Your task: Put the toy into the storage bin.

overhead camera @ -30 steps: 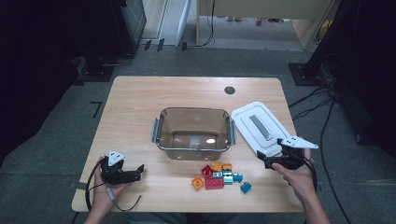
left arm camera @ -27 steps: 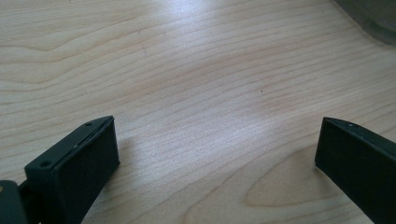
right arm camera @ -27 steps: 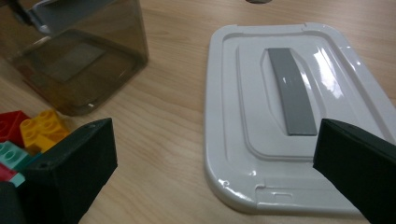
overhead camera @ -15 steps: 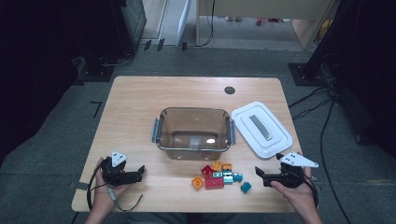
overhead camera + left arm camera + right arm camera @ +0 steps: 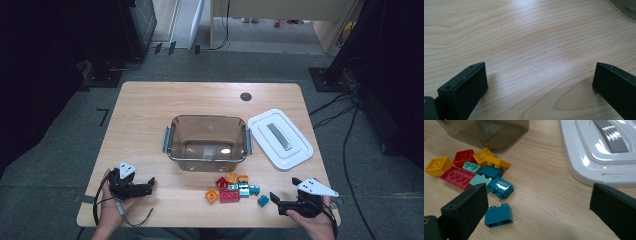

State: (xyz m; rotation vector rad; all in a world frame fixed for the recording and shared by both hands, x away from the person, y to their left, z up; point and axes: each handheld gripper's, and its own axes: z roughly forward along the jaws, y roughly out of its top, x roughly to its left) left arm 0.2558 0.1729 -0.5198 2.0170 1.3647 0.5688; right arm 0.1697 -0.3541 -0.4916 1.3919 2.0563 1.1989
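High view: 1 box (image 5: pixel 208 142), 1 lid (image 5: pixel 280 138).

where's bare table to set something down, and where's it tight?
Free: the far strip beyond the clear bin, and the left side between bin and left gripper. Tight: the near edge, where the blocks sit between bin and right gripper, and right, where the white lid lies.
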